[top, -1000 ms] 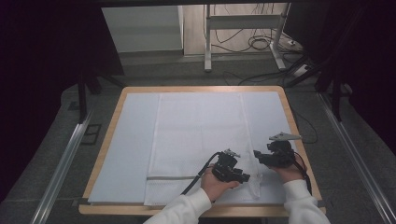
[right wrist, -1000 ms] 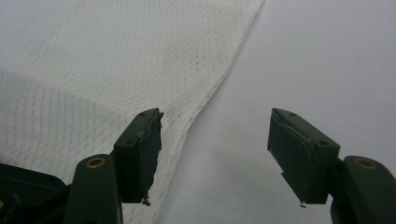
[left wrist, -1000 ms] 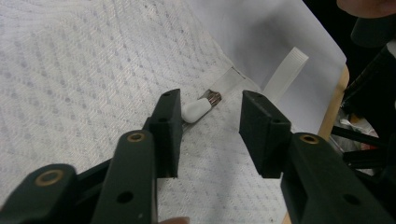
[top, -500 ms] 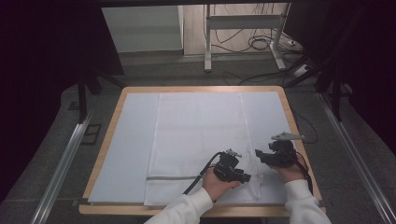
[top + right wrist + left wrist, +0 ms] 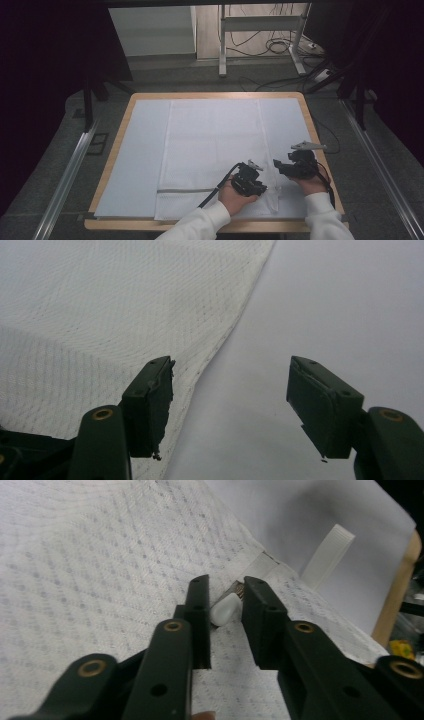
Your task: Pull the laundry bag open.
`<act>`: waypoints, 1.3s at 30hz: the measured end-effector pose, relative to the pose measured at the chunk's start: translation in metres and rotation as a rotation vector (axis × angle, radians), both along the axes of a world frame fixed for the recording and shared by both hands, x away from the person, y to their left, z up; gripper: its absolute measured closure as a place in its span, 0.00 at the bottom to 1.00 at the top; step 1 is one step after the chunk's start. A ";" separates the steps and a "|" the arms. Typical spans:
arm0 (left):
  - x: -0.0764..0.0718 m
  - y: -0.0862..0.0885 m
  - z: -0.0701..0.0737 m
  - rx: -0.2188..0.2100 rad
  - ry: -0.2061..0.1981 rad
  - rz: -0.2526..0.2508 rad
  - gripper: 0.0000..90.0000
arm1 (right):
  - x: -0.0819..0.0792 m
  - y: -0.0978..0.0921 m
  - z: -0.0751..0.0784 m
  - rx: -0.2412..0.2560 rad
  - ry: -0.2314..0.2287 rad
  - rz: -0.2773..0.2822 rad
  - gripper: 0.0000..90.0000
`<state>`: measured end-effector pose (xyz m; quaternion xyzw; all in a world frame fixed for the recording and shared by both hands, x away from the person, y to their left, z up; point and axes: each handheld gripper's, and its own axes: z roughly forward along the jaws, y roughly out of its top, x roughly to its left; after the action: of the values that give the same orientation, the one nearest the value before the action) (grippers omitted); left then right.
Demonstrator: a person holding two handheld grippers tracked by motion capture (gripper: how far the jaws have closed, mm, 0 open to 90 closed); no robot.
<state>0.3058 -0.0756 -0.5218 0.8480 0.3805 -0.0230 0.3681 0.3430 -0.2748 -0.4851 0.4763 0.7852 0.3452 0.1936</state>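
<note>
A white mesh bag [image 5: 215,150] lies flat on the table's white mat [image 5: 140,150], with a grey zipper band [image 5: 185,190] near its front edge. My left gripper [image 5: 262,188] rests low on the bag's front right part. In the left gripper view, its jaws [image 5: 226,605] stand narrowly apart with the small white zipper pull [image 5: 223,611] held between them. My right gripper [image 5: 276,165] hovers open just right of the left one. In the right gripper view, its jaws [image 5: 230,390] straddle the bag's right edge [image 5: 235,325], one over mesh and one over mat.
The wooden table rim [image 5: 200,95] frames the mat. A white ribbed strip [image 5: 327,555] lies on the mat beyond the bag's corner, near the table edge [image 5: 395,595]. Cables and metal stand legs [image 5: 260,45] are on the floor behind the table.
</note>
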 end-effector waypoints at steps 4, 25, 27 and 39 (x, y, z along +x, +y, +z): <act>-0.002 -0.002 0.000 0.013 -0.019 -0.001 0.85 | 0.000 0.000 0.000 0.000 0.000 0.000 0.38; -0.004 -0.001 0.000 0.011 -0.039 -0.013 0.88 | 0.000 0.000 0.001 0.000 -0.001 0.000 0.38; -0.003 -0.001 0.000 0.006 -0.035 -0.011 0.89 | 0.000 -0.001 0.001 0.000 0.000 0.000 0.38; -0.004 -0.002 -0.001 -0.020 0.006 -0.027 0.91 | 0.000 -0.002 0.001 0.004 -0.003 -0.004 0.38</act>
<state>0.3018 -0.0775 -0.5228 0.8493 0.3701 -0.0341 0.3749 0.3429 -0.2772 -0.4839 0.4779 0.7832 0.3470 0.1946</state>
